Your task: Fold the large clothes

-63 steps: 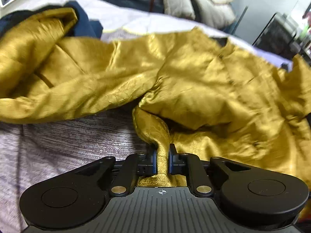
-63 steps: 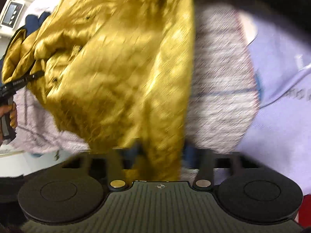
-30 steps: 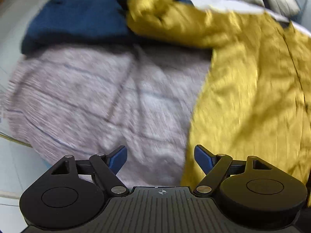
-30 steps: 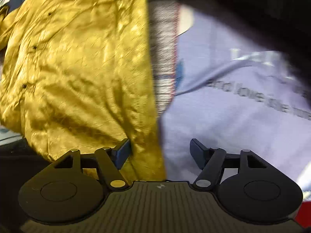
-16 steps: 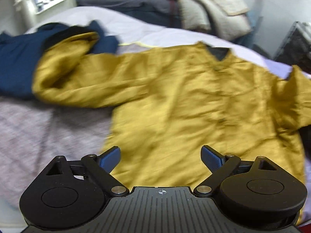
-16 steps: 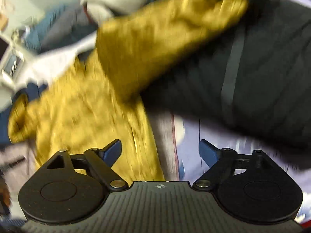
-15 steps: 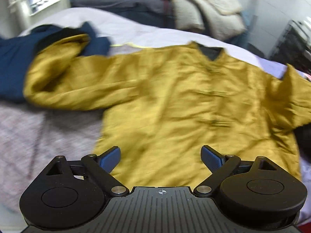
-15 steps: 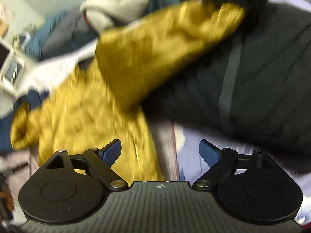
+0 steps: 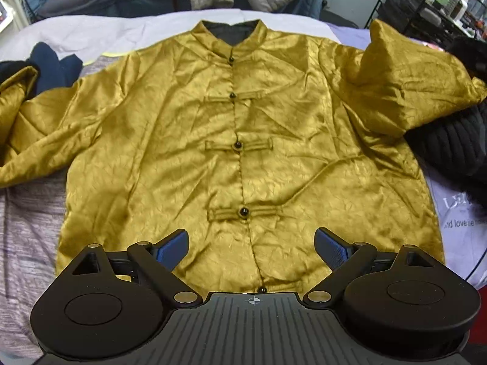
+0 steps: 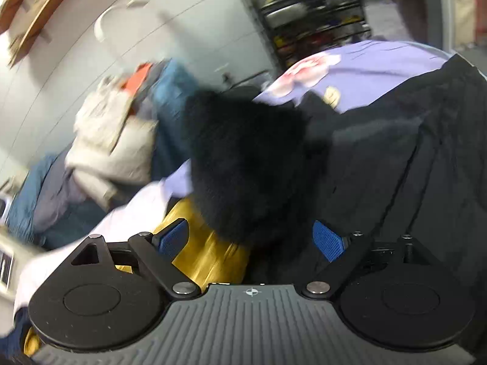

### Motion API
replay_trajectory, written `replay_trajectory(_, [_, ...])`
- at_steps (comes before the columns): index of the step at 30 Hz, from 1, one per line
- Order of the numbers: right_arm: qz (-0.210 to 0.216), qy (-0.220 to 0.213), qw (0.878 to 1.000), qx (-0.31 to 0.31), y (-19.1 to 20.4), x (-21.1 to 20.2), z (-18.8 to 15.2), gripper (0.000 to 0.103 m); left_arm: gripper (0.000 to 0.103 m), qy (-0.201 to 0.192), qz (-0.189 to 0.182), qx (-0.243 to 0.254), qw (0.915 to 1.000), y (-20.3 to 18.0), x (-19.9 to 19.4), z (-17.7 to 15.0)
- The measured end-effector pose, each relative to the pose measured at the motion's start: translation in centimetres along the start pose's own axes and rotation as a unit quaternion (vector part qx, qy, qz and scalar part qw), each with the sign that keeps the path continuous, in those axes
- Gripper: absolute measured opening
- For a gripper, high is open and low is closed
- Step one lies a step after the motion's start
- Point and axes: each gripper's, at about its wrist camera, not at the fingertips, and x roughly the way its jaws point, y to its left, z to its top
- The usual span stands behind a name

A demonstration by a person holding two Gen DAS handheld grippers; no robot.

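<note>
A shiny mustard-gold satin jacket with a crinkled texture (image 9: 243,140) is seen spread front-up, closed by small black round buttons (image 9: 237,145) on self-coloured gold loop bands, and a dark grey lining is shown inside its stand collar. Under its left side a heathered grey-mauve knit with faint streaks (image 9: 27,222) is seen, and a navy blue garment (image 9: 54,67) beside the left sleeve. A pale lilac bed sheet printed with grey lettering (image 9: 456,213) is seen at right, partly covered by a black ribbed garment (image 9: 450,146). The black-bodied left hand-held gripper (image 9: 252,248) and right hand-held gripper (image 10: 251,240) are fitted with blue pads.
</note>
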Motion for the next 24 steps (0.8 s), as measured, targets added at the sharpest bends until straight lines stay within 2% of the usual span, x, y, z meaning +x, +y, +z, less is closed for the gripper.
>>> replay_trajectory(5, [0.036, -0.045, 0.994, 0.094, -2.7, 2.4, 1.2, 0.093, 0.103, 0.007, 0.025, 0.008, 0.9996, -0.4, 0.1, -0.4])
replay_trajectory(7, [0.044, -0.054, 0.993, 0.096, -2.6, 3.0, 1.5, 0.085, 0.103, 0.012, 0.023, 0.007, 0.9996, -0.7, 0.2, -0.4])
replay_trajectory(8, [0.050, -0.056, 0.993, 0.093, -2.3, 3.2, 1.6, 0.065, 0.103, 0.014, 0.023, 0.008, 0.9996, -0.9, 0.3, -0.5])
replay_trajectory(9, [0.060, -0.054, 0.993, 0.087, -2.2, 3.1, 1.9, 0.041, 0.103, 0.015, 0.023, 0.010, 0.9996, -1.2, 0.4, -0.4])
replay_trajectory(12, [0.086, -0.040, 0.993, 0.072, -1.8, 2.8, 2.1, 0.028, 0.103, 0.014, 0.022, 0.016, 0.9995, -2.1, 0.6, -0.2])
replay_trajectory(14, [0.102, -0.042, 0.992, 0.065, -1.6, 2.2, 2.7, 0.025, 0.103, 0.008, 0.022, 0.014, 0.9996, -2.6, 0.6, 0.1])
replay_trajectory(17, [0.134, -0.070, 0.986, 0.070, -1.7, -1.0, 4.0, 0.022, 0.103, -0.005, 0.017, 0.000, 0.9998, -3.0, 0.5, 0.6])
replay_trajectory(21, [0.171, -0.142, 0.972, 0.073, -2.7, -6.7, 7.0, 0.022, 0.103, -0.005, -0.002, -0.033, 0.9994, -2.8, 0.8, 1.1])
replay_trajectory(24, [0.173, -0.180, 0.966, 0.068, -4.0, -9.4, 8.7, 0.022, 0.103, -0.005, -0.001, -0.048, 0.9989, -2.8, 1.2, 1.3])
